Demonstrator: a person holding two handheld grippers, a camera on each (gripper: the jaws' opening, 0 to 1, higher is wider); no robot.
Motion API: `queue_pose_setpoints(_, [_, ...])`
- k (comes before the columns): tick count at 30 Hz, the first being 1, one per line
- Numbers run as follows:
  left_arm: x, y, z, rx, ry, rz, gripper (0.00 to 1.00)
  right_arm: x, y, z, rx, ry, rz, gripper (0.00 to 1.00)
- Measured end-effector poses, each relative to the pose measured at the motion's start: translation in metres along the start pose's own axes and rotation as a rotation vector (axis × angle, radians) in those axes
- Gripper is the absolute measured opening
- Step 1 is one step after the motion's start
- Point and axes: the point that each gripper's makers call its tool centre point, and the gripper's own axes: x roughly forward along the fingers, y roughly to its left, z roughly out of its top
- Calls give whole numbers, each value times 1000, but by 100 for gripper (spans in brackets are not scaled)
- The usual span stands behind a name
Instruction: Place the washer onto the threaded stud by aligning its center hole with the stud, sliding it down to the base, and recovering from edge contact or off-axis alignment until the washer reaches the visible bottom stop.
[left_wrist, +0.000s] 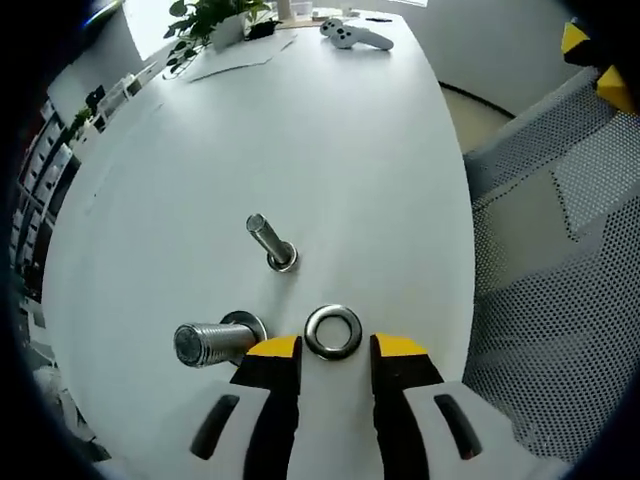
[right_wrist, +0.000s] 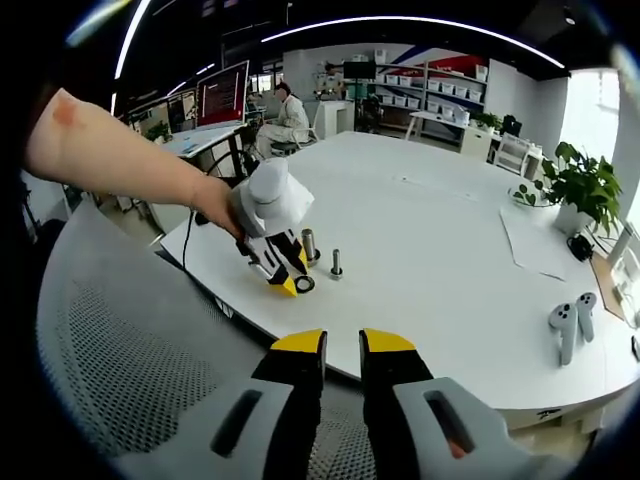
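Observation:
In the left gripper view a steel washer (left_wrist: 333, 332) lies flat on the white table (left_wrist: 330, 150), just ahead of my left gripper (left_wrist: 335, 350), whose yellow-tipped jaws stand open on either side of it without touching it. A thin threaded stud (left_wrist: 270, 240) stands farther out. A thick threaded stud (left_wrist: 205, 343) with a ring at its base stands to the left. In the right gripper view my right gripper (right_wrist: 343, 345) hovers over a chair, jaws narrowly apart and holding nothing. There the left gripper (right_wrist: 285, 278) sits by the washer (right_wrist: 304, 284) and both studs (right_wrist: 336, 263).
A grey mesh chair (left_wrist: 540, 300) stands close to the table's near edge. White controllers (left_wrist: 355, 35), papers and a potted plant (left_wrist: 215, 20) lie at the far side of the table. A person's forearm (right_wrist: 120, 160) reaches in from the left.

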Motion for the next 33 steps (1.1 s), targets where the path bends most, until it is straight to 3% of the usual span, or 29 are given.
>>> queue_pose_setpoints(3, [0, 0, 0, 5, 2, -6, 27, 0, 0, 0, 1, -1, -1, 16])
queue_pose_setpoints(14, [2, -8, 7, 173, 15, -24, 21, 0, 0, 1, 0, -5, 1, 16])
queue_pose_setpoints(20, [2, -8, 6, 162, 45, -41, 21, -1, 0, 1, -1, -6, 2, 16])
queue_pose_setpoints(23, [2, -2, 7, 162, 51, -18, 30, -1, 0, 1, -1, -7, 3, 16])
queue_pose_setpoints(24, [1, 2, 5, 124, 74, -6, 34, -1, 0, 1, -1, -7, 4, 16])
queue_pose_setpoints(26, [1, -1, 0, 113, 94, -35, 36, 0, 1, 1, -1, -7, 5, 16])
queue_pose_setpoints(33, [1, -4, 0, 112, 91, -43, 34, 0, 1, 1, 0, -10, 9, 16])
